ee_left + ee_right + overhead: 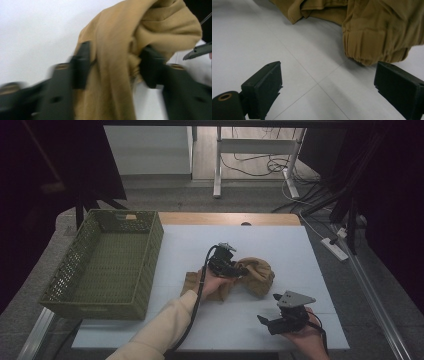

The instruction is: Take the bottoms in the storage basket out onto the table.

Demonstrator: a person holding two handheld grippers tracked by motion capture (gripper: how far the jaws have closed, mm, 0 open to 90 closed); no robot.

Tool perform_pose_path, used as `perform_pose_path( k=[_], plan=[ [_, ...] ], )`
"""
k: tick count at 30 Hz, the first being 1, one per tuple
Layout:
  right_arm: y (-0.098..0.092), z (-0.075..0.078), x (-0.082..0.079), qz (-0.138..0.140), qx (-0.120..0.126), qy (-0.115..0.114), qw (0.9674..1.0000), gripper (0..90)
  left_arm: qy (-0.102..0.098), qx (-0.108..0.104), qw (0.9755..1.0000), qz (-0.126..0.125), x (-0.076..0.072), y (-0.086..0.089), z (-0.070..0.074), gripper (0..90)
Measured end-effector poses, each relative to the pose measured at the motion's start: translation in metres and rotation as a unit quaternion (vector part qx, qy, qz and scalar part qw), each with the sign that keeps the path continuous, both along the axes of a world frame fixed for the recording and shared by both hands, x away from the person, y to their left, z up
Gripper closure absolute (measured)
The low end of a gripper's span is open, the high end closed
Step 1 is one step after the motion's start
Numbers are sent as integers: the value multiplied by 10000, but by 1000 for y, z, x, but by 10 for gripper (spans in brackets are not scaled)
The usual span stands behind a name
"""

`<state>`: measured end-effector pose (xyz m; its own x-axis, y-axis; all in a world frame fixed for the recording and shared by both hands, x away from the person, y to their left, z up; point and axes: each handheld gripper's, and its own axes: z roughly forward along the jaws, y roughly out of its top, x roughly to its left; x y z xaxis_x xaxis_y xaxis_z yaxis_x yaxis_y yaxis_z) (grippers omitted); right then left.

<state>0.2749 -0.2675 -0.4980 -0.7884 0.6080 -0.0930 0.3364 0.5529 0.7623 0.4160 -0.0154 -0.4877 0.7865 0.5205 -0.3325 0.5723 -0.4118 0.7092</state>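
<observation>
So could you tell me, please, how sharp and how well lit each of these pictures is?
High view: dim and dark at the edges, with the white table the brightest part and the tan garment fairly sharp. Left gripper view: the left gripper is smeared by motion blur, the garment softer too. Right gripper view: evenly lit, the garment's cuff crisp, the right gripper slightly soft.

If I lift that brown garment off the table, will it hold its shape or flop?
The brown garment looks soft and creased, so it would probably droop. Its folds bunch between the left claw sides, suggesting it's light and may drag.
</observation>
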Motion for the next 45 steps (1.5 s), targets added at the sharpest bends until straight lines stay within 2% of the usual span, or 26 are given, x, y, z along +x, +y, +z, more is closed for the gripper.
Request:
perform_pose_path(
  k=[2,3,6,9,14,17,22,26,31,34,39,45],
  plan=[
    [0,0,0,-3,11,3,10000,77,-196,78,9997,128,-5,2,5,247],
    [0,0,0,-5,12,12,10000,77,-242,24,9996,170,-6,5,8,218],
    [0,0,0,0,3,-4,10000,77,-286,-202,9993,137,-11,14,16,187],
    [0,1,0,-1,10,-8,10000,77,-387,-215,9989,181,-17,24,25,166],
    [1,1,0,-6,24,-19,10000,77,-560,-223,9977,319,-32,46,37,171],
    [1,1,0,-1,19,-31,10000,77,-768,-137,9961,423,-43,60,44,175],
    [1,1,0,-6,21,-38,10000,77,-966,-131,9938,539,-63,85,52,181],
    [1,1,0,-11,27,-37,10000,77,-1026,-122,9927,618,-76,103,56,185],
    [1,2,0,-18,40,-49,10000,77,-982,-239,9919,764,-91,126,62,205],
    [1,1,0,-21,36,-51,10000,77,-1107,-139,9902,841,-102,138,66,205],
    [2,1,0,-6,19,-55,10000,77,-1193,-64,9875,1024,-114,158,65,206],
    [1,2,0,-42,46,-66,10000,77,-1200,-103,9852,1217,-128,181,61,207]
  ],
)
